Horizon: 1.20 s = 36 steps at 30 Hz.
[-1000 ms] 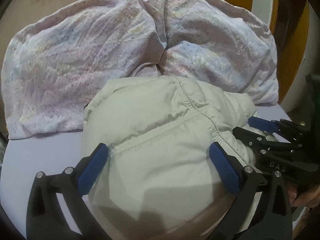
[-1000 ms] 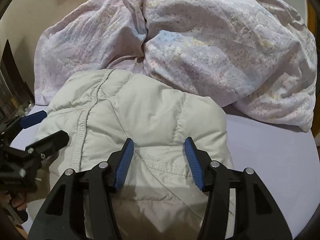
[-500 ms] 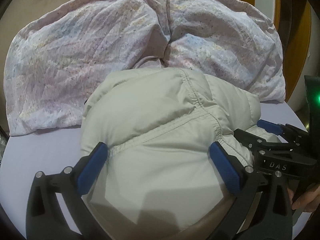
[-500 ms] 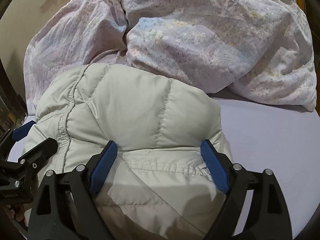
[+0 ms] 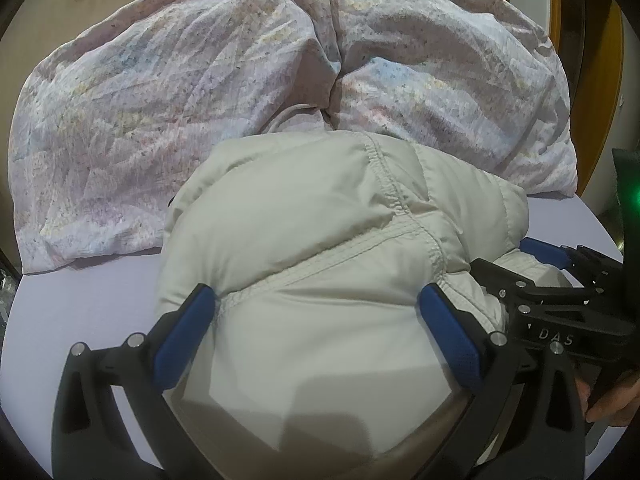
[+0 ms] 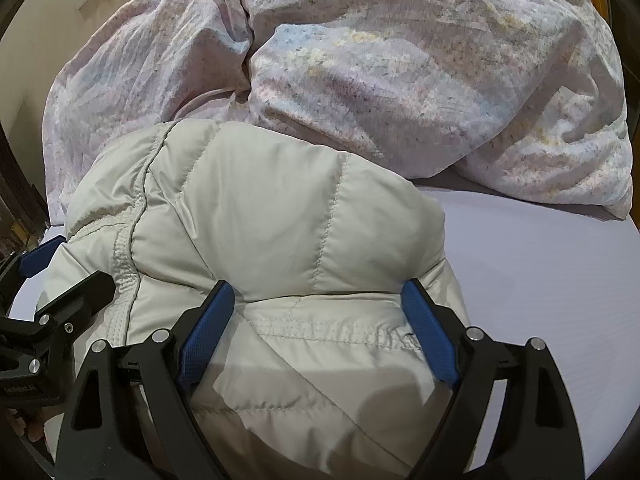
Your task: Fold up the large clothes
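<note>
A pale grey puffer jacket [image 5: 320, 220] lies bundled on the lavender sheet [image 5: 80, 300]. My left gripper [image 5: 316, 300] hangs over its near left part, open wide, with the padded cloth bulging between the blue pads. My right gripper [image 6: 316, 292] stands open just as wide over the jacket [image 6: 260, 200] on its right part, straddling a stitched seam. Each gripper shows in the other's view: the right gripper [image 5: 516, 260] at the jacket's right edge, the left gripper [image 6: 68, 272] at its left edge. Neither pinches the cloth.
A crumpled floral duvet [image 5: 160, 100] [image 6: 400, 80] is heaped right behind the jacket, touching it. Bare sheet [image 6: 540, 280] lies to the right and at the near left. A hand [image 5: 612, 400] holds the right gripper. A wooden frame [image 5: 600, 80] stands at the far right.
The right gripper's jaws spread from partly closed to wide and it sank slightly toward the jacket. The left gripper stayed put, still wide.
</note>
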Motion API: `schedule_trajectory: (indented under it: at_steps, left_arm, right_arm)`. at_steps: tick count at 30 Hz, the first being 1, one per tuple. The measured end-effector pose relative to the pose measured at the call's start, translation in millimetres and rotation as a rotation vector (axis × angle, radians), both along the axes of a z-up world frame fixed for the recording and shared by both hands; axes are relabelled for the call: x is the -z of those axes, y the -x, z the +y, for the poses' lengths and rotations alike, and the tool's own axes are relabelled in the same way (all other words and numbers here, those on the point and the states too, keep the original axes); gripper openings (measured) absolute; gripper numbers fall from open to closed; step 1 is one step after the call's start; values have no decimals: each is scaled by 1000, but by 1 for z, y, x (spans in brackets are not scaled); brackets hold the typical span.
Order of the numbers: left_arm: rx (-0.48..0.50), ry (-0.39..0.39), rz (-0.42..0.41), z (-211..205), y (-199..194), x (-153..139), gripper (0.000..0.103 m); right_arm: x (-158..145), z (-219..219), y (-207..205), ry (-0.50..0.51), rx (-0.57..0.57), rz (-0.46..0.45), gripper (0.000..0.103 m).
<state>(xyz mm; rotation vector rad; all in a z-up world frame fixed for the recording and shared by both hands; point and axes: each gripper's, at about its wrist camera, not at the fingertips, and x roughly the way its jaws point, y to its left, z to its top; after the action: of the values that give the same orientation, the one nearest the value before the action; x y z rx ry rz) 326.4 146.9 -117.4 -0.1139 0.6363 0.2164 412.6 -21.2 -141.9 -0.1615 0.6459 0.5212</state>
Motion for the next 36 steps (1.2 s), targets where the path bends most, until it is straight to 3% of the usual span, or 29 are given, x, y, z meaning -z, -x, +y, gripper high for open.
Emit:
schedule_trajectory:
  at_steps: [7,13,18,23,26,33,36]
  left_arm:
    - [-12,-8,17,0,3,-5,101]
    - [-27,65,-5,4,27,-15,101]
    - [-46,110,2,13,31,-4,101]
    - [-50,95,12,12,30,-3,101]
    - [-52,130,25,16,35,-8,101]
    - [-51,179,29,19,65,-23,101]
    - [-45,187,32,18,83,-29,101]
  right_arm:
    - [-7,0,3,22,20,26,86]
    - [-23,-24,29,-41,-15,-2,72]
    - [-12,-27,34,-9,-10,15,70]
    - [-6,-23,32,8,8,30,70]
    - [-15,-24,35,28,19,32,73]
    - [-43,-35,55,25,49,63,93]
    - [-51,-39,65,28,66,101,95]
